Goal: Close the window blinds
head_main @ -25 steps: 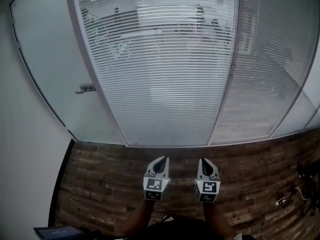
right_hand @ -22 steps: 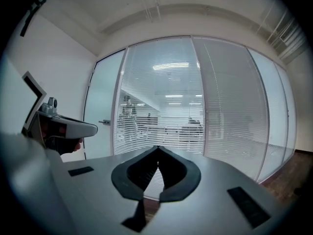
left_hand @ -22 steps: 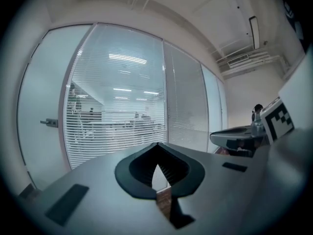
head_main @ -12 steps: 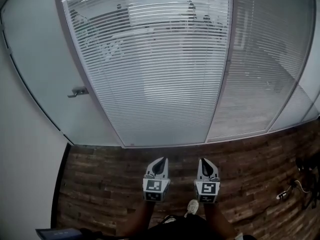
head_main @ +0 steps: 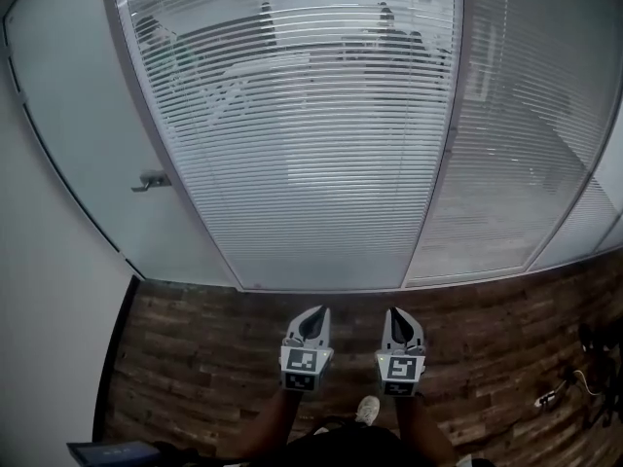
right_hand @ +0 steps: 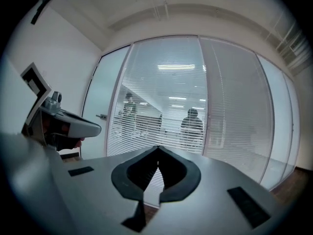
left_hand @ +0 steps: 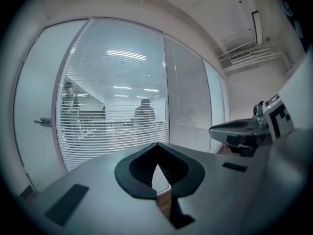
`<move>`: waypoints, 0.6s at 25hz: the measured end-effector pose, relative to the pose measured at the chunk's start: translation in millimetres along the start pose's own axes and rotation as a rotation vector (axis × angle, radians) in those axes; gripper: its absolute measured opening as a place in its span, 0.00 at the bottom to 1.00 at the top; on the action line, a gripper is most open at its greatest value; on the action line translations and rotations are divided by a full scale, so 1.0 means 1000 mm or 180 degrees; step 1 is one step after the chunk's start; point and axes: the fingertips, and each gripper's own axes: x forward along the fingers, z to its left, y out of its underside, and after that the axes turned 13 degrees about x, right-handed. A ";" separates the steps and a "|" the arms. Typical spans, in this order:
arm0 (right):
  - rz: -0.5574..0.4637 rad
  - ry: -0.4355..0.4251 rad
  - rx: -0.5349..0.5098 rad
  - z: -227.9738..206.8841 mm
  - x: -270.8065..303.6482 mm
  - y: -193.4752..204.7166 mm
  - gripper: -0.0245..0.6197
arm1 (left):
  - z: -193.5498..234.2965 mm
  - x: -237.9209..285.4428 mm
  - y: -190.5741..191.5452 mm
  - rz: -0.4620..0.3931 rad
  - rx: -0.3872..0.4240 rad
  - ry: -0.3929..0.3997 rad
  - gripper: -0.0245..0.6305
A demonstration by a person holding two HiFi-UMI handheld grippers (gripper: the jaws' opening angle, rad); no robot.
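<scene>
A pale shoe (head_main: 367, 411) has stepped into view below the grippers, which hang low as before. The blinds (head_main: 311, 144) are straight ahead and well apart, with level, half-open slats. The left gripper (head_main: 311, 315) and right gripper (head_main: 399, 317) are equally distant, both pinched closed and empty.

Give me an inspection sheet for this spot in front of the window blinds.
Surface: wood-plank floor, grippers held above it.
Job's things: window blinds, slats open, people visible through them; no cord or wand seen.
Clutter: dark flat object at lower left edge, unidentifiable.
Grippers: left gripper and right gripper both shut, empty, short of the glass.
Cables: cables on the floor at right.
Surroundings: door with handle left of the blinds.
</scene>
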 end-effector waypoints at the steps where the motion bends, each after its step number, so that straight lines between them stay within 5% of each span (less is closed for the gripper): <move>1: -0.0029 -0.0053 -0.0078 0.000 0.006 -0.001 0.04 | 0.001 0.005 0.001 0.0023 -0.0005 -0.0011 0.03; 15: -0.0006 -0.0227 -0.0078 -0.045 0.059 -0.009 0.04 | -0.009 0.076 -0.011 0.0100 -0.0020 -0.0038 0.03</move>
